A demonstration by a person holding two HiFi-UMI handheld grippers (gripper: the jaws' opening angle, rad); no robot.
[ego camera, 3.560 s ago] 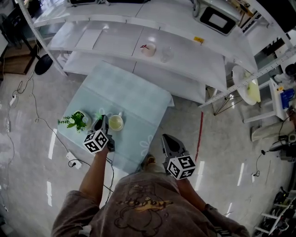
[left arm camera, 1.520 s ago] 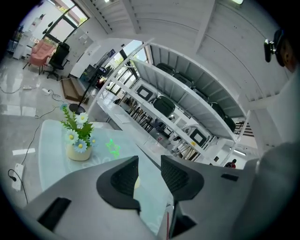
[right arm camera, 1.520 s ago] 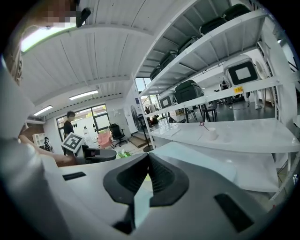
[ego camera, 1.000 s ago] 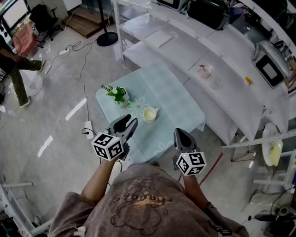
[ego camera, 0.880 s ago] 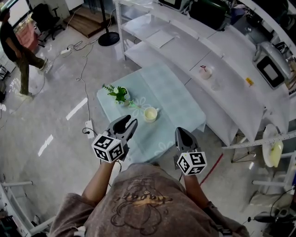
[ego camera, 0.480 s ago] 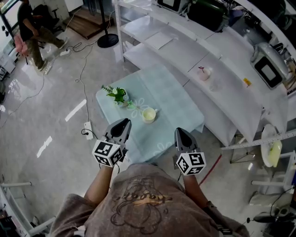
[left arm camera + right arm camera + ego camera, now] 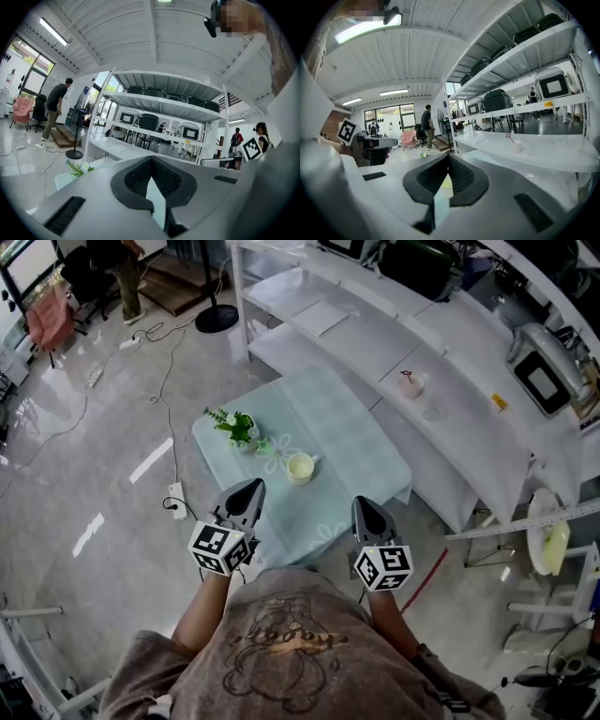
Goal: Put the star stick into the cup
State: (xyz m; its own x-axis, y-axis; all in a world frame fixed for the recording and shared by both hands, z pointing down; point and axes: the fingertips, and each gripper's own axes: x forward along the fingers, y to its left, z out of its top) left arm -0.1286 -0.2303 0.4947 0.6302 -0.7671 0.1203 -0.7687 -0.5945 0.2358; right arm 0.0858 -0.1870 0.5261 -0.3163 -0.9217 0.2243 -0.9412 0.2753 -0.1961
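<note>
The thin stick with a small dark star on top (image 7: 509,138) stands leaning in a little white cup (image 7: 516,147) on the long white shelf (image 7: 473,423). It is far ahead and to the right, past the bench with the light blue cloth (image 7: 352,451). The left claw (image 7: 249,489) and the right claw (image 7: 365,507) are both pinched together with nothing in them, and the right one is nearer to the stick. A round pale yellow cup (image 7: 300,467) sits on the bench, and I think the stick may go there.
</note>
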